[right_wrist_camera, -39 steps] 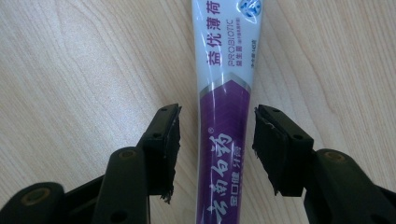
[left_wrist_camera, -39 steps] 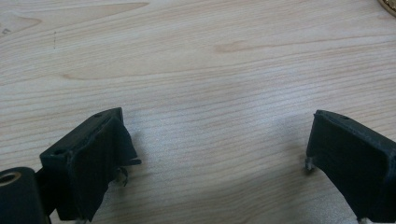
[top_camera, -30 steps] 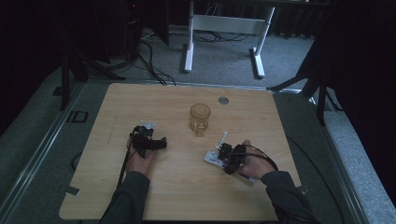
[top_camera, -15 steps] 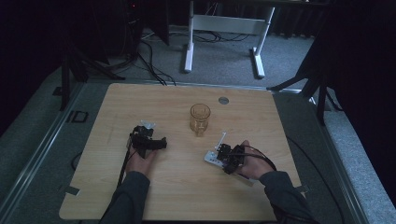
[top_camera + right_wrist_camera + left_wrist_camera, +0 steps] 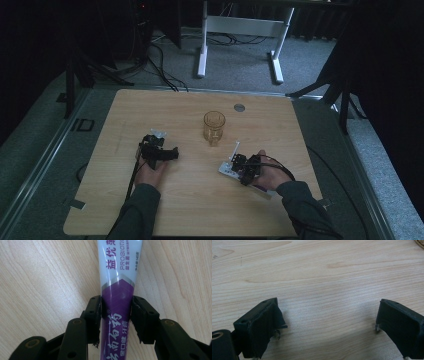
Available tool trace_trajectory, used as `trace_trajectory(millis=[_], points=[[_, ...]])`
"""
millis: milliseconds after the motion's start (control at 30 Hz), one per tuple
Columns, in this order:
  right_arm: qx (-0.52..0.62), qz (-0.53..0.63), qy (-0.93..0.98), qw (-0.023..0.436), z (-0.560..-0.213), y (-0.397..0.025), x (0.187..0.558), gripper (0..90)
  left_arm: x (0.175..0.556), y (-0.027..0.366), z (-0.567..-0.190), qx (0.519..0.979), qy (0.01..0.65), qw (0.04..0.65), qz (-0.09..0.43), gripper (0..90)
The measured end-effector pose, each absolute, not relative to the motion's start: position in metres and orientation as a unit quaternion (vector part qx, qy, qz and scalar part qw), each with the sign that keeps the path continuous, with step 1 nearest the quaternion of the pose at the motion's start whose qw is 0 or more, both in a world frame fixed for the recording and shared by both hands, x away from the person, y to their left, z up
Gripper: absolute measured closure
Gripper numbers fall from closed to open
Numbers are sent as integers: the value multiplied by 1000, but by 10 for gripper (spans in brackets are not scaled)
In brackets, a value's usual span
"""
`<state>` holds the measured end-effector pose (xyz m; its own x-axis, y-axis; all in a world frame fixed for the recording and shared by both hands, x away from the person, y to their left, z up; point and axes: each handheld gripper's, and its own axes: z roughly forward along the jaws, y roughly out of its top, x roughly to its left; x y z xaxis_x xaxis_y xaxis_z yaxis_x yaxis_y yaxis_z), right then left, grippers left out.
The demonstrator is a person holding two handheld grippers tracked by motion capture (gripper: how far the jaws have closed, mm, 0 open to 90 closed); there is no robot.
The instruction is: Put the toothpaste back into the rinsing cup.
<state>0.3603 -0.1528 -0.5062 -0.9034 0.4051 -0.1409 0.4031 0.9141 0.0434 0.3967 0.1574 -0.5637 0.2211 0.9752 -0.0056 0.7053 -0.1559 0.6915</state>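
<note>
Wooden table (image 5: 195, 210), light grain, occupies the centre of the high view; grey floor (image 5: 235, 70) surrounds it, with a white stand (image 5: 240, 25) at the top of the frame.

Tube (image 5: 117, 290): white at the far end, purple at the near end, printed with "PROBIOTIC" and Chinese characters. It lies flat on the table, running up the middle of the right gripper view. In the high view the tube (image 5: 229, 170) sits in the lower right of the table, its white end pointing toward the upper left.

Right gripper (image 5: 116, 312): both black jaws pressed against the purple part of the tube, one on each side, clamped on it. In the high view the right gripper (image 5: 239, 165) sits at the lower right of the table, hand behind it.

Left gripper (image 5: 329, 320): jaws spread wide apart, bare wood between them, nothing held. In the high view the left gripper (image 5: 162, 150) sits left of centre, well apart from the tube.

Glass (image 5: 214, 127): amber, upright, at the table's centre, between the two grippers and farther up the frame.

Thin white stick (image 5: 234, 149): rises near the tube's white end; what it is cannot be told at this size.

Small round disc (image 5: 239, 107): grey, set in the tabletop at the upper right of the glass.
</note>
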Motion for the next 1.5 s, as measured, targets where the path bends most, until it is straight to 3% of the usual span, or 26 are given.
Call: trace_trajectory(millis=[1500], points=[[222, -28, 974, 26, -517, -154, 373, 611, 397, 157, -564, 725, 580, 293, 230, 49]])
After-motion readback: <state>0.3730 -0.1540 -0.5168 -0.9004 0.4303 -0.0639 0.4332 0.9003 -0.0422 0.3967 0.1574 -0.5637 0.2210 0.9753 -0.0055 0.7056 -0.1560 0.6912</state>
